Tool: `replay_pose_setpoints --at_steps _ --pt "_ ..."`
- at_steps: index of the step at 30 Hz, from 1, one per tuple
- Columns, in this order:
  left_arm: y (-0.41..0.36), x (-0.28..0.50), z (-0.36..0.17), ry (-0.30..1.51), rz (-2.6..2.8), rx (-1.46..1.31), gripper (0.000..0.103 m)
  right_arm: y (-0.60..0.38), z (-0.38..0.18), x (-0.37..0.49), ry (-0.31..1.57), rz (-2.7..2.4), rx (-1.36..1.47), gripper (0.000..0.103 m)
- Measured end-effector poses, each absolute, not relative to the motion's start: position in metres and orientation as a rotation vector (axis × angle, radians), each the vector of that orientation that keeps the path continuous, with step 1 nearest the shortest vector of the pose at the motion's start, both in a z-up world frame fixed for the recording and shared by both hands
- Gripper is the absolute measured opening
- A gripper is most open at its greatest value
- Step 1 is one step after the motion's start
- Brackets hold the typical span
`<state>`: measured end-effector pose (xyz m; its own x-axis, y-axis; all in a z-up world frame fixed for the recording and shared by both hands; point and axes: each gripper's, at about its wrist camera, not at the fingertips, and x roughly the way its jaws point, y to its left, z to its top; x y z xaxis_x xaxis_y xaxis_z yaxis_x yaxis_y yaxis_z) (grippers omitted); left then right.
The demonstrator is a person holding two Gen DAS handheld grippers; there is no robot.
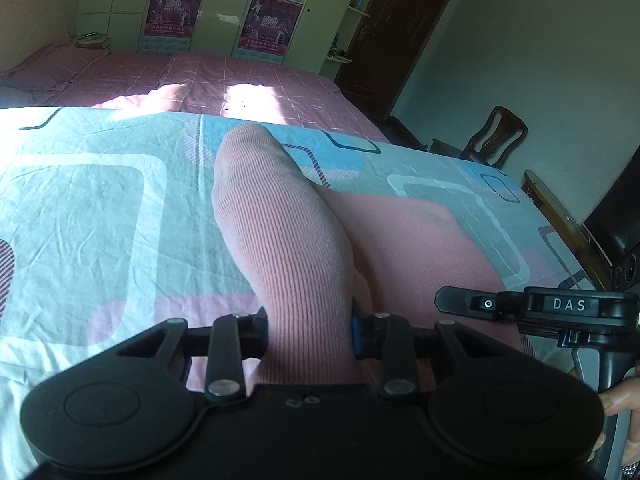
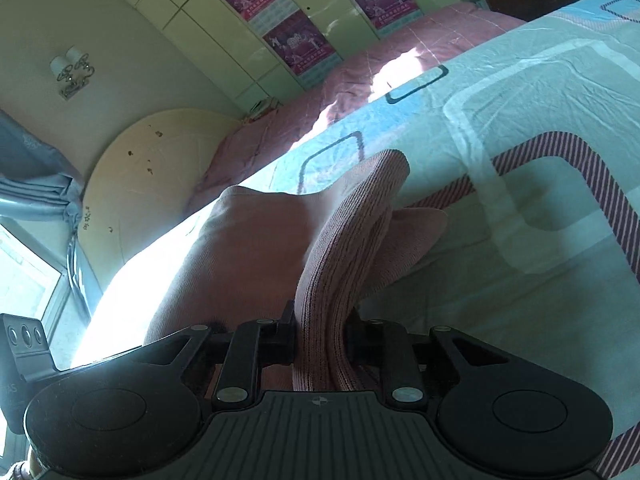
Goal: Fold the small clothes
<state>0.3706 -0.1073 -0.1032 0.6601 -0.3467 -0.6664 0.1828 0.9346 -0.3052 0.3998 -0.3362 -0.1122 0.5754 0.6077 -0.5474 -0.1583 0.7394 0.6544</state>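
Gripping pink garment (image 1: 280, 240) | L tool (image 1: 310, 332) + R tool (image 2: 320, 344) clamped | over bedsheet (image 1: 80, 200)

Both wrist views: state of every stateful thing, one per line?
left gripper: shut on the pink garment.
right gripper: shut on the pink garment.
pink garment: held by both grippers, near edge raised, far part draped on the patterned sheet.
patterned sheet: spread over the bed, wrinkled.
wardrobe doors: closed.
wooden chair: upright beside the bed.
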Motion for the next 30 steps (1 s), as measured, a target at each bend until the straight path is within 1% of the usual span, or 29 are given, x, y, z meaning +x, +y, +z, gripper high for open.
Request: replay_pose_setpoints --at_steps 4,10,16,22,28,30 --pt "-0.059 0.351 -0.091 0.776 -0.282 -0.21 0.032 -0.283 -0.101 0.393 0.837 0.514 0.583 0.021" --pt "0.036 0.321 -0.08 0.751 -0.275 -0.209 0.032 -0.186 -0.087 0.373 0.818 0.525 0.604 0.021" --pt "0.13 0.304 -0.076 0.744 -0.247 -0.199 0.032 -0.088 -0.086 0.369 0.821 0.529 0.624 0.021" --pt "0.196 0.308 -0.089 0.752 -0.208 -0.212 0.032 -0.017 -0.097 0.389 0.84 0.551 0.621 0.021" --pt "0.227 0.323 -0.113 0.773 -0.182 -0.203 0.033 0.018 -0.124 0.408 0.889 0.56 0.591 0.021" --pt "0.235 0.326 -0.128 0.787 -0.173 -0.214 0.039 0.017 -0.136 0.413 0.898 0.526 0.577 0.021"
